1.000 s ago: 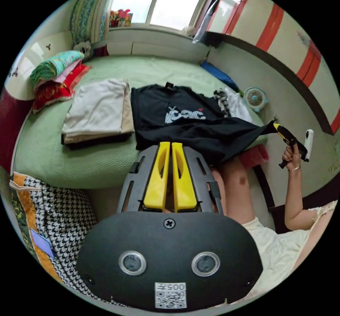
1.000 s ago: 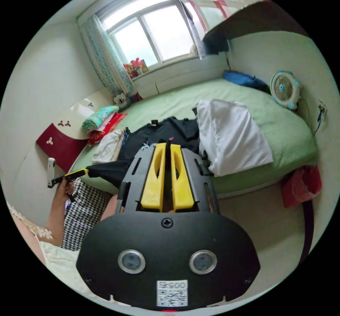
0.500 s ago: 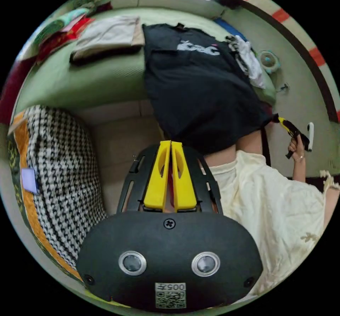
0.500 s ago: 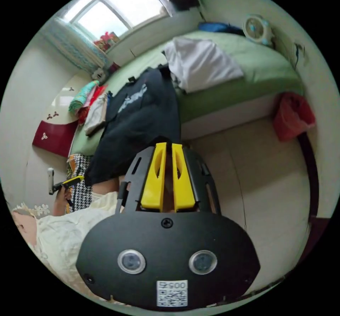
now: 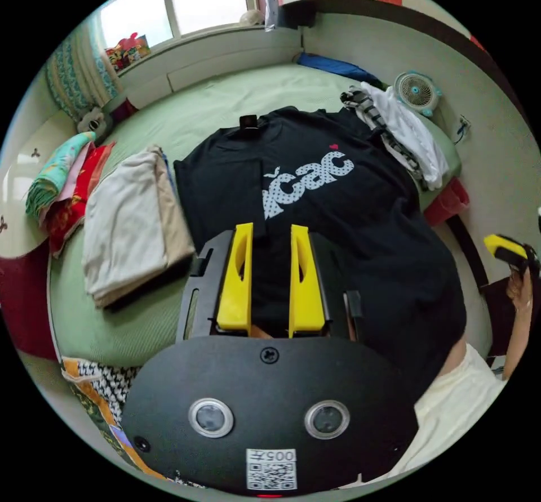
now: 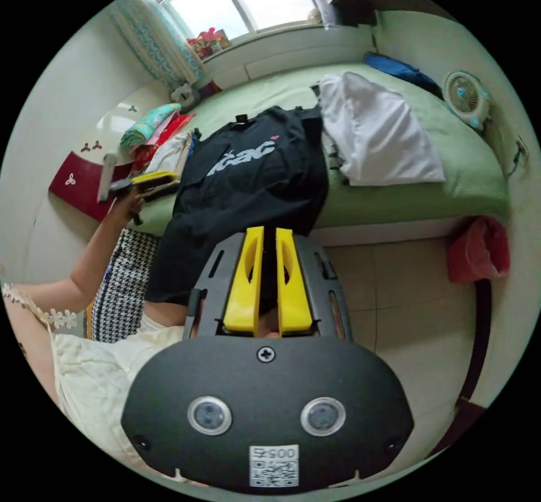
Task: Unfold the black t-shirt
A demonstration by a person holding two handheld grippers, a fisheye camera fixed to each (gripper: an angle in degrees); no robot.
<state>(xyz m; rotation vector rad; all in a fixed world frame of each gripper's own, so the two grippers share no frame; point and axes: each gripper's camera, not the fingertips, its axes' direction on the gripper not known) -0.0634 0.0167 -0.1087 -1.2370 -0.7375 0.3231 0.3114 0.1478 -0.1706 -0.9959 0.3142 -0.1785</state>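
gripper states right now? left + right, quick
Left gripper: open, jaws apart over the black t-shirt, holding nothing.
Right gripper: jaws nearly together with dark cloth between them at the shirt's hem; a firm grip cannot be told.

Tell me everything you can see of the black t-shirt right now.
The black t-shirt looks like soft, matte knit fabric, with a white dotted chest print and a small red heart. It lies opened out, front up, on the green bed, collar toward the window. Its lower part hangs over the bed edge toward the person. A folded beige pile lies beside it on one side and a white garment on the other. The left gripper is open above it; the right gripper looks shut, its grip unclear.
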